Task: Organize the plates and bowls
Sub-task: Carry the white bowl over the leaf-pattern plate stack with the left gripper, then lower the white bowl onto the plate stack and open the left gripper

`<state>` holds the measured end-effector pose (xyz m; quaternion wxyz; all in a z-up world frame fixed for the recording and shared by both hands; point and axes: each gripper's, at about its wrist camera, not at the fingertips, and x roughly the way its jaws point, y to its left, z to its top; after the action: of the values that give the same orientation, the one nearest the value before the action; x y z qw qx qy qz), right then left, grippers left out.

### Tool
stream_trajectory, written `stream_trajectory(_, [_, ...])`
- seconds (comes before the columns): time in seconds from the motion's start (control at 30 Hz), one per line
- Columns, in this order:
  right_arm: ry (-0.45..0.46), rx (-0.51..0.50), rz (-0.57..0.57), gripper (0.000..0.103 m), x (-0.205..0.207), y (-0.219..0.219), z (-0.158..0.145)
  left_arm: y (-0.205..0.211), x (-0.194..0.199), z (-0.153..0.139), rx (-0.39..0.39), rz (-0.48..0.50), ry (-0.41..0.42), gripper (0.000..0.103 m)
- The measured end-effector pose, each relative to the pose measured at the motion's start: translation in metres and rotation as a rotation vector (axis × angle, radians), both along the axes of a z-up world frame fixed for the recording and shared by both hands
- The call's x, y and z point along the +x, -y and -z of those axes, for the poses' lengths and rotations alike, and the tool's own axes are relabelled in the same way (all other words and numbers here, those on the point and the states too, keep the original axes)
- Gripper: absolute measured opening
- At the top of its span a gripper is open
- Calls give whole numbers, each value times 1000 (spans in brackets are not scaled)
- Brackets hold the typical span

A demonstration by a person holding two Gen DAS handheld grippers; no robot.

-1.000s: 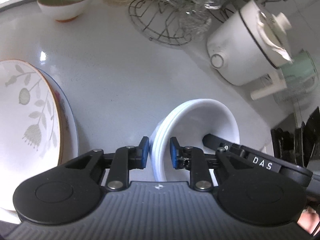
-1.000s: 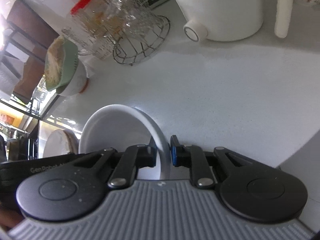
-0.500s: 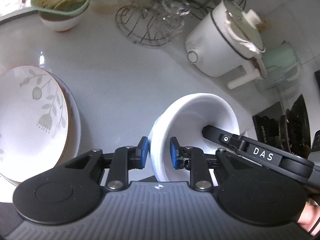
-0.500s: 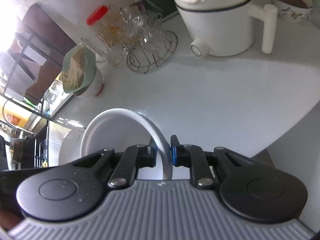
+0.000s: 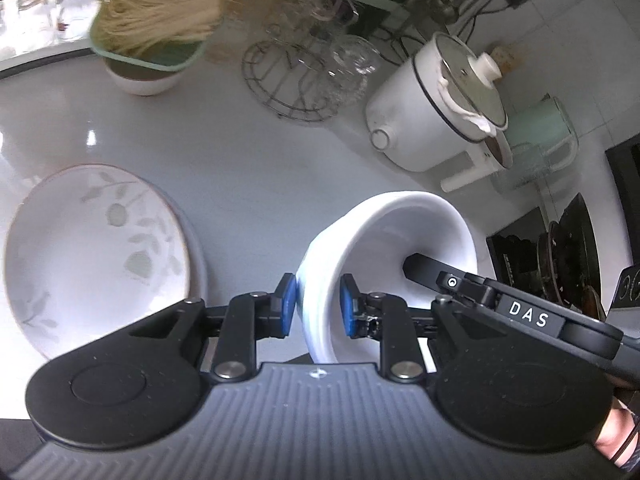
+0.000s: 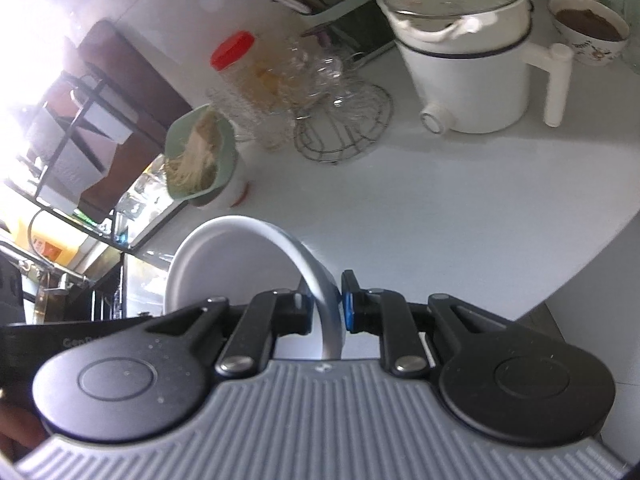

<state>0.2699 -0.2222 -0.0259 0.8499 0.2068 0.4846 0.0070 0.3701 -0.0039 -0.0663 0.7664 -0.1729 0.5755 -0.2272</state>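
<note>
Your white bowls (image 5: 384,240), nested in a stack, hang tilted on their side above the tabletop (image 5: 240,160), rims pinched at opposite edges. To their left, a leaf-patterned plate (image 5: 92,248) lies flat atop another plate on the tabletop.

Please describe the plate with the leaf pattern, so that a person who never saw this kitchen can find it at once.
Start at the glossy white countertop in the left wrist view and look to its left side, across from the white electric cooking pot with a glass lid. There lies a shallow white ceramic plate, on top of another dish. Only it has pale grey-green leaves painted inside and a thin brown rim.
</note>
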Motion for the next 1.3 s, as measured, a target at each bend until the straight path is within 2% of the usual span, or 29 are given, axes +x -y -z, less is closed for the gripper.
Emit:
stream_trajectory(0.27, [-2, 19, -69, 17, 16, -55, 13, -65, -4, 8, 17, -73, 4, 26])
stream_trajectory(0.7, [-72, 15, -133, 17, 50, -129, 65, -145, 12, 63, 51, -132, -55, 26])
stream_trajectory(0.9, [-103, -10, -162, 17, 68, -146, 83, -153, 23, 85, 74, -150, -70, 26])
stream_trajectory(1.13, [-116, -57, -200, 20, 76, -148, 95, -156, 28, 94, 91, -173, -58, 27])
stream_trajectory(1.2, [-121, -60, -200, 27, 77, -146, 96, -157, 27, 95, 98, -180, -55, 27])
stream_trajectory(1.3, [-100, -56, -203, 29, 75, -144, 90, -161, 23, 90, 103, -206, -50, 31])
